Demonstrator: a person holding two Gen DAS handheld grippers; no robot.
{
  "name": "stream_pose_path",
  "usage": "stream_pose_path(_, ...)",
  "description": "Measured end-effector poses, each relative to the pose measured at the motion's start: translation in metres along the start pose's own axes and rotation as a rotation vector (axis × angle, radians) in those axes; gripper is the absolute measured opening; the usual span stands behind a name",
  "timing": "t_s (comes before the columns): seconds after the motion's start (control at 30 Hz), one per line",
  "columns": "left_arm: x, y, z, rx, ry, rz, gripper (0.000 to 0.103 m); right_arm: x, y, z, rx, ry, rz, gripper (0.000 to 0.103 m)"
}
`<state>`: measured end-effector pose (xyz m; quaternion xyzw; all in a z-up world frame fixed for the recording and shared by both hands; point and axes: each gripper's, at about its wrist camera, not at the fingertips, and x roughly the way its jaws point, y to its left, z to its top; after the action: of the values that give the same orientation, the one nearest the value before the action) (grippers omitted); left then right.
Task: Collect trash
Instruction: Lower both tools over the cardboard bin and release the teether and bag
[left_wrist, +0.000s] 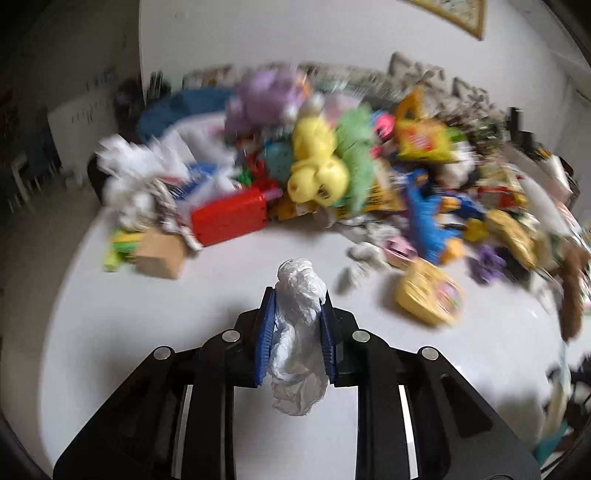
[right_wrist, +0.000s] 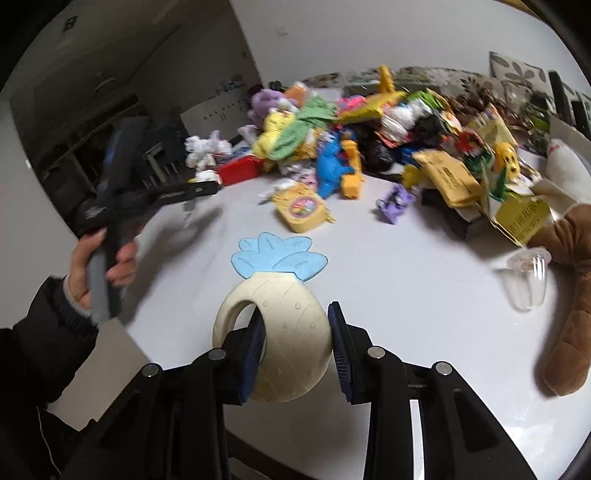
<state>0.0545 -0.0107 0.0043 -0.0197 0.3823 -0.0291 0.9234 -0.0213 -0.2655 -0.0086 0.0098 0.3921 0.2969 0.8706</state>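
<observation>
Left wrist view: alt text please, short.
The left claw is shut on a crumpled white plastic bag above a white table. Behind it, blurred, lies a heap of toys and wrappers, including a red box and a yellow plush toy.

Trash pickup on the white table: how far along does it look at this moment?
Nothing shows as binned; no bin is in view. In hand: the left gripper is shut on a crumpled white bag, and the right gripper grips a pineapple toy, which is not trash. Left: the table still carries a big mixed pile with yellow snack wrappers, crumpled white paper and a clear plastic cup.
</observation>
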Motion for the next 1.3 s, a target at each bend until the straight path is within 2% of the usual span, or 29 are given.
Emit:
stream_pose_path(0.13, -0.066, -0.012, -0.042, 0.025, -0.039, -0.075, 0.022, -0.016, 0.024, -0.007, -0.035, -0.02, 0.026, 0.034)
stream_pose_path(0.23, -0.105, -0.026, -0.082, 0.086, -0.055, -0.066, 0.022, -0.033, 0.047, -0.02, -0.063, -0.032, 0.037, 0.034)
stream_pose_path(0.33, -0.125, -0.032, -0.118, 0.09, -0.02, -0.067, 0.022, -0.041, 0.065, -0.038, -0.071, -0.008, 0.057, 0.034)
stream_pose_path(0.43, -0.135, -0.035, -0.161, 0.074, 0.053, -0.086, 0.023, -0.04, 0.085, -0.069, -0.085, 0.069, 0.083, 0.034)
stream_pose_path(0.53, -0.124, -0.038, -0.194, 0.078, 0.136, -0.082, 0.023, -0.024, 0.096, -0.104, -0.073, 0.175, 0.106, 0.035)
stream_pose_path(0.6, -0.106, -0.035, -0.213, 0.062, 0.223, -0.084, 0.023, -0.007, 0.097, -0.125, -0.054, 0.242, 0.102, 0.035)
stream_pose_path(0.63, -0.1, -0.034, -0.219, 0.055, 0.252, -0.089, 0.027, 0.002, 0.096, -0.133, -0.048, 0.271, 0.098, 0.035)
stream_pose_path(0.7, -0.08, -0.034, -0.233, 0.053, 0.341, -0.072, 0.042, 0.025, 0.091, -0.149, -0.025, 0.318, 0.081, 0.035)
stream_pose_path(0.77, -0.061, -0.034, -0.243, 0.055, 0.403, -0.029, 0.073, 0.049, 0.082, -0.16, 0.005, 0.374, 0.065, 0.037)
stream_pose_path(0.83, -0.049, -0.037, -0.25, 0.071, 0.452, 0.012, 0.083, 0.064, 0.076, -0.168, 0.032, 0.416, 0.054, 0.039)
stream_pose_path(0.9, -0.04, -0.041, -0.256, 0.095, 0.495, 0.032, 0.083, 0.067, 0.076, -0.171, 0.045, 0.43, 0.064, 0.049)
stream_pose_path(0.97, -0.036, -0.044, -0.26, 0.102, 0.517, 0.035, 0.083, 0.06, 0.081, -0.168, 0.018, 0.409, 0.055, 0.055)
stream_pose_path(1.1, -0.032, -0.045, -0.259, 0.109, 0.522, 0.04, 0.083, 0.048, 0.089, -0.163, -0.031, 0.377, 0.036, 0.055)
stream_pose_path(1.3, -0.044, -0.043, -0.257, 0.105, 0.478, 0.087, 0.083, 0.029, 0.091, -0.149, -0.042, 0.324, 0.021, 0.055)
